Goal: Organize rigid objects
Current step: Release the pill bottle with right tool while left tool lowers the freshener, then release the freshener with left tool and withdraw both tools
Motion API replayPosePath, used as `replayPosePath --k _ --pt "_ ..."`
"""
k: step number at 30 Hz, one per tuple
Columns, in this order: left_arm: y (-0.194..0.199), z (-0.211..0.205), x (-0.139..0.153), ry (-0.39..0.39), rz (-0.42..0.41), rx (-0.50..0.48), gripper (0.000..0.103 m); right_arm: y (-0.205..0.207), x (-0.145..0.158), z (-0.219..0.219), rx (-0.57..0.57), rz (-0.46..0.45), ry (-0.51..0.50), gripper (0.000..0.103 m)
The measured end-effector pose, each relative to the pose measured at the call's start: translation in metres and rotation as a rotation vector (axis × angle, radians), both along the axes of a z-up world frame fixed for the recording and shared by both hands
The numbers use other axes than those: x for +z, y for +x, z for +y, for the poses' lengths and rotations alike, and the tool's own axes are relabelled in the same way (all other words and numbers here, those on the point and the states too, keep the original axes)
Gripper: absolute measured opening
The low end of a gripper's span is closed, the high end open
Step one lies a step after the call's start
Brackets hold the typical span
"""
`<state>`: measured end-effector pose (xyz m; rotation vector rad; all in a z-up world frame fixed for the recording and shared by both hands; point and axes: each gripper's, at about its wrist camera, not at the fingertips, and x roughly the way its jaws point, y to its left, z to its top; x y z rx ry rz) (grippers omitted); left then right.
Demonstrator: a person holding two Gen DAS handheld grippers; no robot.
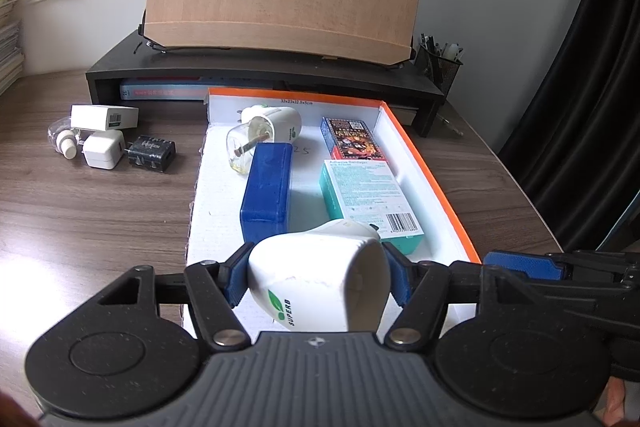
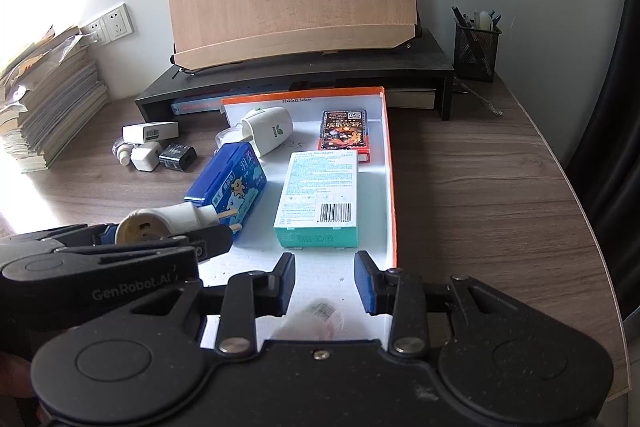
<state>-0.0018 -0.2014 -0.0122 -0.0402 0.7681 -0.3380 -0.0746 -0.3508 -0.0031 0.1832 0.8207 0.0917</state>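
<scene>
My left gripper (image 1: 316,277) is shut on a white plug-in device (image 1: 320,283) marked SUPERB and holds it above the near left part of the white tray with the orange rim (image 1: 436,183). It also shows in the right wrist view (image 2: 168,225), prongs pointing right. In the tray lie a blue box (image 1: 266,187), a teal bandage box (image 1: 370,199), a red-black card box (image 1: 352,137) and a second white plug-in device (image 1: 276,125) with a clear bottle. My right gripper (image 2: 325,281) is open over the tray's near end, above a small blurred bottle (image 2: 320,319).
Left of the tray on the wooden desk lie a white box (image 1: 105,117), a white charger (image 1: 103,149), a black charger (image 1: 152,151) and a small white piece (image 1: 66,143). A black monitor stand (image 1: 264,75) with a wooden board stands behind. A pen holder (image 2: 476,53) is at back right, stacked books (image 2: 48,99) at left.
</scene>
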Motion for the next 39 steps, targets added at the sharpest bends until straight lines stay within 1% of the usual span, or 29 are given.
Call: replayPosePath --k 3,6,10,11,12,13,17,22,28,39 --pt "0.0 -0.001 -0.001 -0.01 0.006 -0.009 0.066 -0.002 0.005 -0.003 -0.016 -0.025 0.0 0.045" --pt "-0.001 -0.002 0.003 -0.013 -0.006 -0.016 0.066 -0.003 0.011 -0.006 -0.036 -0.057 -0.004 0.054" --pt "-0.003 -0.001 0.006 -0.007 -0.016 -0.015 0.067 -0.006 0.016 -0.008 -0.05 -0.08 0.006 0.056" --pt "-0.003 -0.001 0.007 -0.007 -0.018 -0.012 0.067 -0.006 0.017 -0.007 -0.051 -0.088 0.005 0.058" --pt "-0.003 0.0 0.009 -0.005 -0.019 -0.006 0.067 -0.007 0.019 -0.007 -0.053 -0.096 0.004 0.064" --pt "-0.004 0.002 0.01 -0.004 -0.021 0.0 0.068 -0.008 0.02 -0.006 -0.055 -0.105 0.001 0.067" --pt "-0.004 0.009 0.017 0.004 -0.033 0.03 0.074 -0.01 0.026 0.001 -0.046 -0.128 -0.002 0.072" --pt "-0.005 0.024 0.022 0.003 -0.044 0.074 0.078 -0.01 0.03 0.013 -0.024 -0.139 -0.005 0.073" --pt "-0.003 0.049 0.024 -0.003 -0.042 0.143 0.079 -0.005 0.033 0.031 0.01 -0.143 -0.004 0.073" --pt "0.003 0.089 0.025 0.01 -0.029 0.234 0.08 0.007 0.031 0.064 0.059 -0.129 -0.004 0.073"
